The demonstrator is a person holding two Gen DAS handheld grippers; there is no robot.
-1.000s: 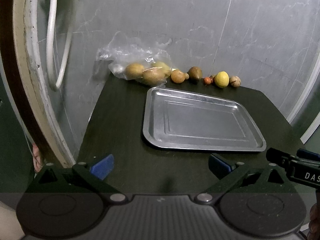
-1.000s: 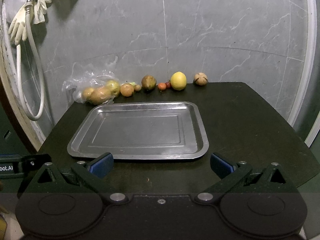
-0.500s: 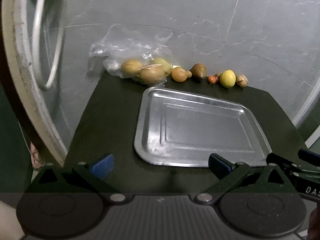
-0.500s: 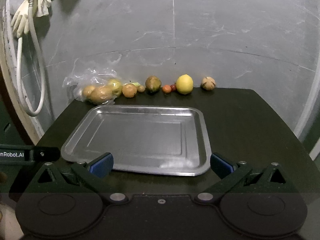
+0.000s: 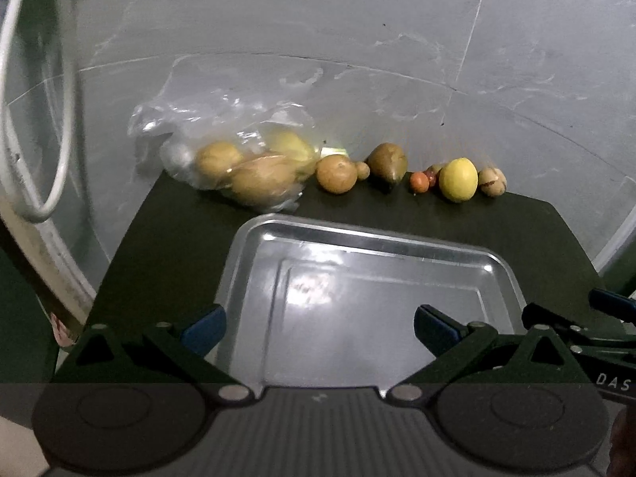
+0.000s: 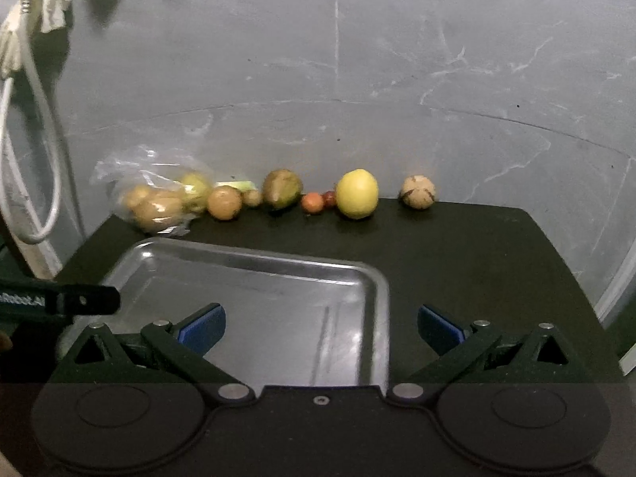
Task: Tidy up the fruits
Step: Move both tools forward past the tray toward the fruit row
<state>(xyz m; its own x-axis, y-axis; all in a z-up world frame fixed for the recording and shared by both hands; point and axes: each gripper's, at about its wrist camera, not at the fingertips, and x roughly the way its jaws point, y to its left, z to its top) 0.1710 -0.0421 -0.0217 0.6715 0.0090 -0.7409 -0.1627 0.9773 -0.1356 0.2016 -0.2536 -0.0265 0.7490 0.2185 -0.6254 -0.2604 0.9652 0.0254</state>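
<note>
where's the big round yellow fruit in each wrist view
Left wrist: round yellow fruit sits upper right, by the wall, second from the row's right end.
Right wrist: it sits just right of centre, by the wall.
Shared landmark: the pale cracked round fruit on its right.

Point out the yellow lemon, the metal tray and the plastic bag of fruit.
yellow lemon [image 6: 357,194]: right wrist view, middle of its skin.
metal tray [image 5: 369,236]: left wrist view, far rim.
plastic bag [image 5: 222,127]: left wrist view, crumpled upper film.
</note>
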